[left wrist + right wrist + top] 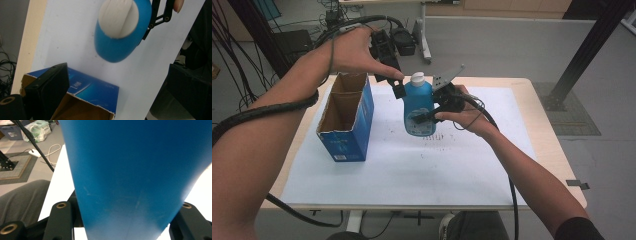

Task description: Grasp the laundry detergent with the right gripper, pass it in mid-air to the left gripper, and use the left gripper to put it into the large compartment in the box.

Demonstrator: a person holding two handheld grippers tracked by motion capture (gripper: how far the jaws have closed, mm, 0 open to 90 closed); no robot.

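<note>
High view: you hold the blue plastic bottle with a white cap [418, 106] up in the air, over the middle of the white sheet [412, 165] that covers the wooden table [557, 155]. Your right gripper [424, 116] squeezes the bottle's body from the right side, its two jaws clamped tight on it. In the right gripper view the blue body sits right between the two black jaws. Your left gripper [398, 86] is up near the bottle's top, just beside the white cap on its left. Its jaws are apart, with nothing between them. In the left gripper view you look down at the cap from above. The open blue cardboard box [346, 117] stands on the sheet near the table's left edge, beside the bottle but not touching it.
</note>
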